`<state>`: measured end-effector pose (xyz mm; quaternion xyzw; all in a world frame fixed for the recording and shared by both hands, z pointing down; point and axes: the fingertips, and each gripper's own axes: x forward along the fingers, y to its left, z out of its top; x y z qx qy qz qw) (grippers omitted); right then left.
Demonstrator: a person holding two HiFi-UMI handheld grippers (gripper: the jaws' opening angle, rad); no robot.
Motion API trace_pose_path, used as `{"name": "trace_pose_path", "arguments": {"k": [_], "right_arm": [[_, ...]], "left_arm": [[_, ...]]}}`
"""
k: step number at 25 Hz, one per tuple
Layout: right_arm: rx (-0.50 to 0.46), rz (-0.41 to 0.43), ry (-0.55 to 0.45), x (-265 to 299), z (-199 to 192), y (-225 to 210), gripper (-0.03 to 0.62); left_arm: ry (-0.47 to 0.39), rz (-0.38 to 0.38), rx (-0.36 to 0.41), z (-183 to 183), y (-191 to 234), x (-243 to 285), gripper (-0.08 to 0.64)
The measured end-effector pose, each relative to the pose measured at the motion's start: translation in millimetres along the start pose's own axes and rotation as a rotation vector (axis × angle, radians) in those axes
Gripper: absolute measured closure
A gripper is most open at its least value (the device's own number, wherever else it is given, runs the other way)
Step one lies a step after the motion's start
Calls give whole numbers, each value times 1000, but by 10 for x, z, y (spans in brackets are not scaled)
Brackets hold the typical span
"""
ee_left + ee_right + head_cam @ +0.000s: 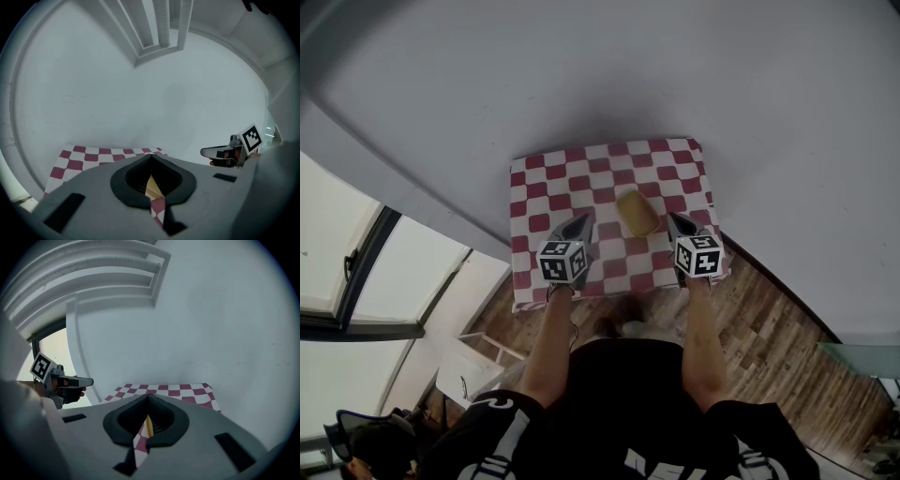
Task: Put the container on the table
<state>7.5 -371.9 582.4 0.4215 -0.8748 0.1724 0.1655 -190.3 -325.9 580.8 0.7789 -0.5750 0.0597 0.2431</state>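
A plain indoor room, likely in a home: bare white walls (581, 66), wood-plank floor (769, 328), large window (337, 234), small table (609, 159) draped in red-and-white checks.

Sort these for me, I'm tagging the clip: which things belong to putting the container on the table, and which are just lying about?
Job in hand: yellow container, checked-cloth table, left tongs, right tongs.
Lying about: window, white rack, wooden floor.
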Motion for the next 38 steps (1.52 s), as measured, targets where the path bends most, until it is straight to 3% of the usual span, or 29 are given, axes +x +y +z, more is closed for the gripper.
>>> {"name": "trace_pose_path", "arguments": {"k": [38], "right_arm": [[-5, 23, 36, 67, -94, 112, 578]], "left_arm": [[6, 6, 1, -40, 73, -65, 535]]}}
